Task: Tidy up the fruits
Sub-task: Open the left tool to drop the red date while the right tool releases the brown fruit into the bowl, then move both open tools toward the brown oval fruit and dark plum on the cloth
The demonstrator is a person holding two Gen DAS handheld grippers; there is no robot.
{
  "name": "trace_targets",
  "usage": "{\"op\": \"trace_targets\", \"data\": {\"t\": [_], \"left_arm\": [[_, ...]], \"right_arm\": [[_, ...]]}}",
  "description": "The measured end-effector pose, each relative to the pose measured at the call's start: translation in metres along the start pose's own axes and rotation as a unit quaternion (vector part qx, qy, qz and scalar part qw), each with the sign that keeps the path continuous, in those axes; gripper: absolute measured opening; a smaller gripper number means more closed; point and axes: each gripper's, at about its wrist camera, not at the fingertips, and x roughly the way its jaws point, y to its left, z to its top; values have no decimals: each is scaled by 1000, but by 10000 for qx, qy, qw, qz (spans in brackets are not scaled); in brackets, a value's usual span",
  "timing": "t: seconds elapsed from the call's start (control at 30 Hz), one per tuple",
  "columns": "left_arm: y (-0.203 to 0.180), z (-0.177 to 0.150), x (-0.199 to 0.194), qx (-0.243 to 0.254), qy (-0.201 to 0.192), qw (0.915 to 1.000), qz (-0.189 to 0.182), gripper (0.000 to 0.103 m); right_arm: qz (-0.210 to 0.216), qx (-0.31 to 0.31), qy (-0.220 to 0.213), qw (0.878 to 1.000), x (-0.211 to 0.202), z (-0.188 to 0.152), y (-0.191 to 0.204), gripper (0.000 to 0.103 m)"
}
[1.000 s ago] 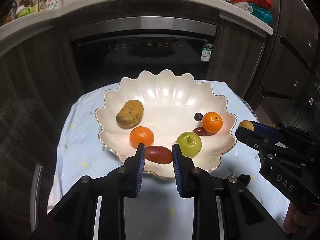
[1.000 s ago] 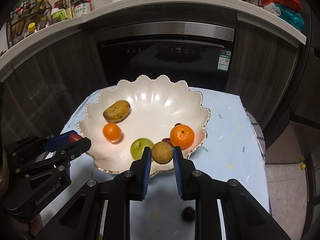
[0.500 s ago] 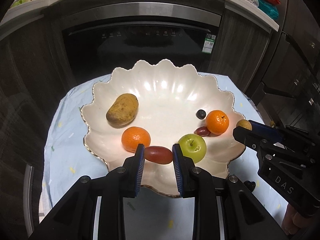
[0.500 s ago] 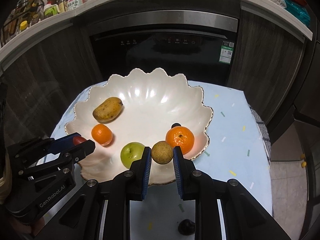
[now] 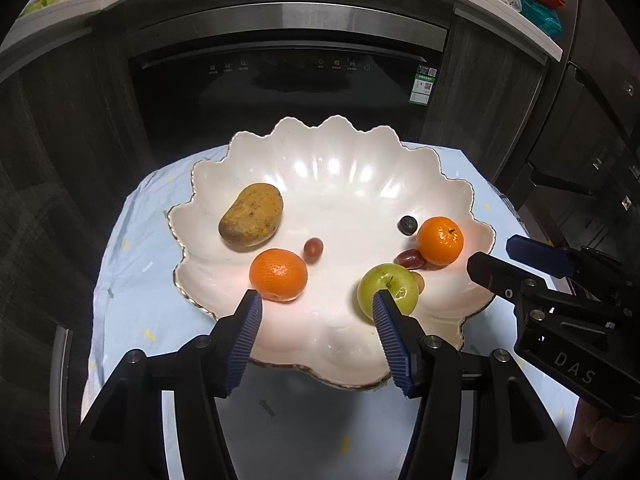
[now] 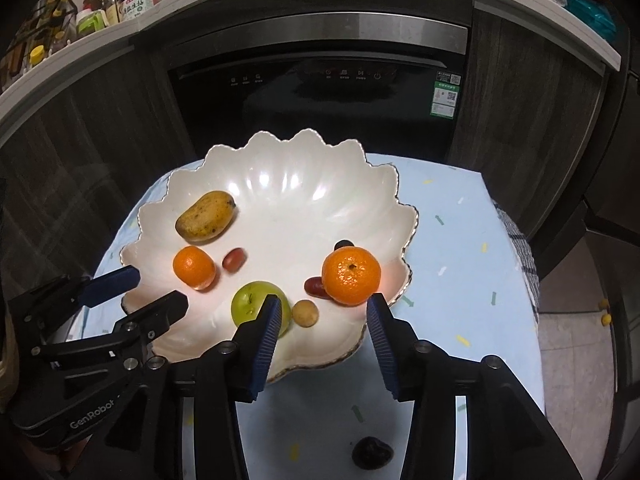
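Red grape [image 5: 313,249] and small tan fruit [image 6: 305,313] are both lying loose in the scalloped white bowl [image 5: 340,148]: grape is sitting btwn mango [image 5: 251,215] and near orange [image 5: 278,275], tan one is resting just beside green apple [image 6: 256,304]. Left gripper [image 5: 316,304] jaws have just been opening, now standing spread w/ nothing btwn them. Right gripper [image 6: 322,308] same, jaws just been opening, standing apart and empty, tan fruit lying past the tips. Bowl is sitting on light blue cloth [image 6: 460,240].

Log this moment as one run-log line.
left gripper: just opened, empty | right gripper: just opened, empty | red grape, small tan round fruit: in scalloped white bowl
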Motion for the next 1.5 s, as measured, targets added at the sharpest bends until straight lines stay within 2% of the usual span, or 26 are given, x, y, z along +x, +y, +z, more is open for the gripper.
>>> {"op": "trace_targets", "data": {"t": [0.13, 0.2, 0.37, 1.0, 1.5], "left_arm": [[1, -1, -7, -23, -63, 10000, 43, 65], [0, -1, -12, -25, -98, 9999, 61, 66], [-2, -3, -23, -22, -175, 9998, 90, 69], [-20, -17, -68, 104, -425, 9989, 168, 69], [-37, -45, -88, 188, -457, 9987, 148, 69]], "right_arm": [[-65, 8, -89, 9999, -8, 0, 0, 59], [-106, 12, -138, 9998, -12, 0, 0, 60], [-124, 39, -184, 9997, -22, -4, -1, 60], [-207, 128, -424, 9988, -63, -22, -9, 60], [-276, 309, -329, 9986, -81, -56, -20, 60]]}}
